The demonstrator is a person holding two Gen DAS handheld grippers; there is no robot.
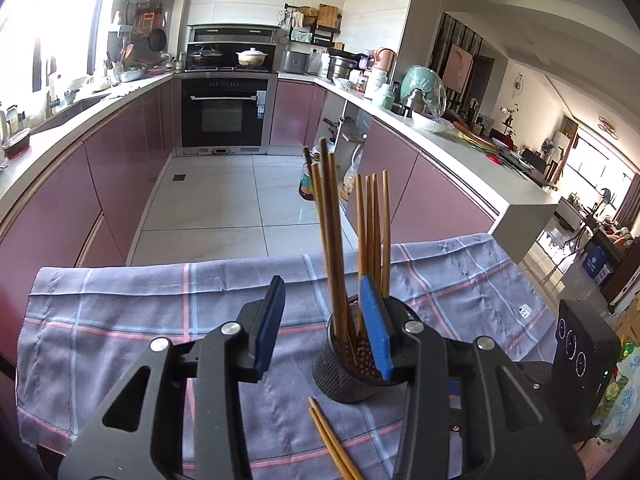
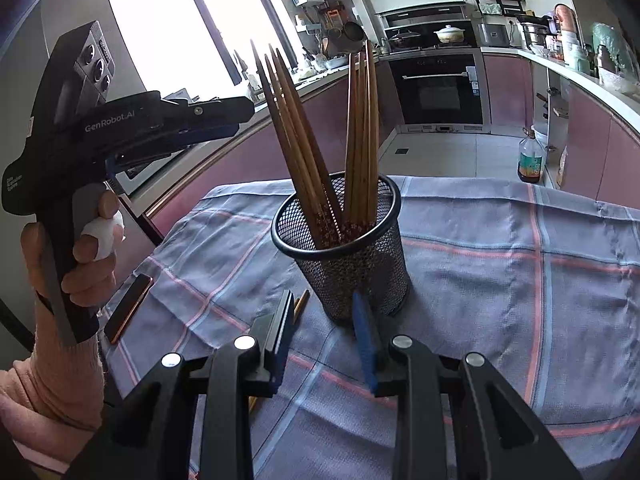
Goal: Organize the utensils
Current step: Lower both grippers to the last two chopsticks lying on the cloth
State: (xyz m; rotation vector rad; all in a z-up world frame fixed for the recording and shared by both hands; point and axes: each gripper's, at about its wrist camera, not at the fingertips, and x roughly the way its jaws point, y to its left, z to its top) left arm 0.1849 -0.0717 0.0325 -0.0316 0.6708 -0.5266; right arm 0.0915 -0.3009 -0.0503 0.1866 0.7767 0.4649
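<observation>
A plaid cloth [image 2: 500, 280], soft woven grey-blue with pink and pale blue stripes, covers the table. Near its middle stands the cup [image 2: 352, 264], a round black wire-mesh cylinder with a smooth rolled rim. In it lean two bunches of chopsticks [image 2: 362, 140], slim tapered brown wood with patterned dark red ends down in the mesh; one bunch tilts left, the other stands nearly upright. Two loose chopsticks [image 1: 332, 440] lie flat on the cloth just beside the cup's base.

The left gripper [image 1: 326, 328], matte black plastic with ribbed blue pads, is parted fairly wide with nothing between the pads; its one pad shows in front of the cup. A hand [image 2: 76, 256] with a taped finger holds its handle. The right gripper [image 2: 326, 340] is narrowly parted and empty, low over the cloth before the cup. A flat dark phone [image 2: 128, 308] with a copper edge lies at the cloth's left edge.
</observation>
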